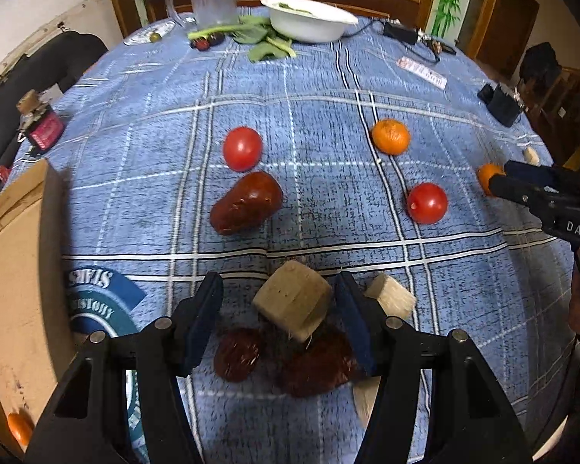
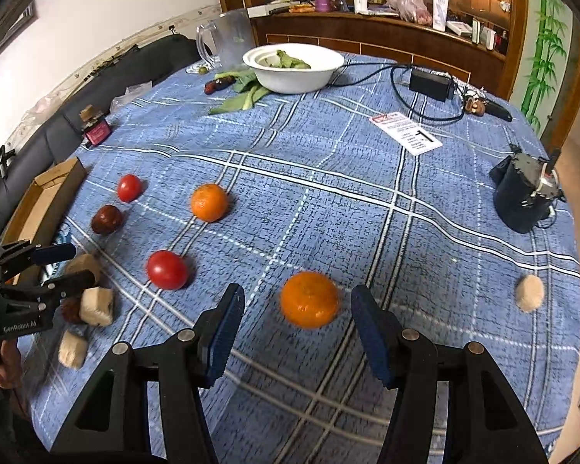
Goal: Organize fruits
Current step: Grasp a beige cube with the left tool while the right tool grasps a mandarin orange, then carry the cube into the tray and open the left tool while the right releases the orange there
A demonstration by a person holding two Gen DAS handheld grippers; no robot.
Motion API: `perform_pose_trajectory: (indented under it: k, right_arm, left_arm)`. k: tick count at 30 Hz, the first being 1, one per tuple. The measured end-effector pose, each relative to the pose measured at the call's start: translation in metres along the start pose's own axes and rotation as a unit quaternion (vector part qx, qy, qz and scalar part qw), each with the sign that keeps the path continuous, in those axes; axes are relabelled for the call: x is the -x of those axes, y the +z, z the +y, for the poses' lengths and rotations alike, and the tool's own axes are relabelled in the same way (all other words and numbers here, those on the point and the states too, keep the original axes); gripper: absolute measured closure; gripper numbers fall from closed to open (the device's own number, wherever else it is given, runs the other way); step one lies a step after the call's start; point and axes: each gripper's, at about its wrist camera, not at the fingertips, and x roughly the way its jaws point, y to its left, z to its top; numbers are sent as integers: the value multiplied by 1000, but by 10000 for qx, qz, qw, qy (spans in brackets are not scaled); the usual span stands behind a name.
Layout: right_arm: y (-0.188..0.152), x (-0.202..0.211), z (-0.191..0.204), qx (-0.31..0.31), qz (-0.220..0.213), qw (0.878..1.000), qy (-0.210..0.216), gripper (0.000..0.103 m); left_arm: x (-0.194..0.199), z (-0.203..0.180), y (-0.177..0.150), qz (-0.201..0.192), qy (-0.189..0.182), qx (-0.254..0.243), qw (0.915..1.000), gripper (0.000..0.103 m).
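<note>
My left jaws (image 1: 276, 311) stand wide around a tan block (image 1: 294, 299), tilted on one edge, pads clear of it. Under it lie two dark red fruits (image 1: 237, 353); another tan chunk (image 1: 390, 295) sits just right of my right pad. Ahead, a dark red fruit (image 1: 245, 203) points its long axis away to the right, a tomato (image 1: 242, 148) just beyond. The cardboard box (image 1: 15, 270) at my left holds an orange piece (image 1: 18, 427). My right jaws (image 2: 297, 328) gape, empty, around an orange (image 2: 309, 299) on the worktop (image 2: 328, 193).
</note>
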Motion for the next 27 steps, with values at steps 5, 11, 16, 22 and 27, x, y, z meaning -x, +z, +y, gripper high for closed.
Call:
perform_pose_trajectory:
  k: [5, 11, 16, 22, 27]
  right_arm:
    - [-4, -13, 1, 64, 80, 9999, -74, 59]
    - [-5, -6, 0, 58, 34, 10000, -62, 69]
    - [-5, 13, 5, 24, -126, 9999, 21, 69]
    - [-3, 40, 27, 100, -387, 9988, 294, 69]
    - [0, 54, 58, 332, -490, 9972, 460, 70]
  left_arm:
    - [-7, -1, 0, -6, -51, -78, 10000, 57]
    - [-2, -5, 0, -95, 8, -125, 9999, 66]
    - [18, 2, -3, -319, -39, -8, 9995, 66]
    - [42, 15, -9, -539, 37, 246, 9982, 65]
    - [57, 28, -20, -661, 354, 493, 9960, 65]
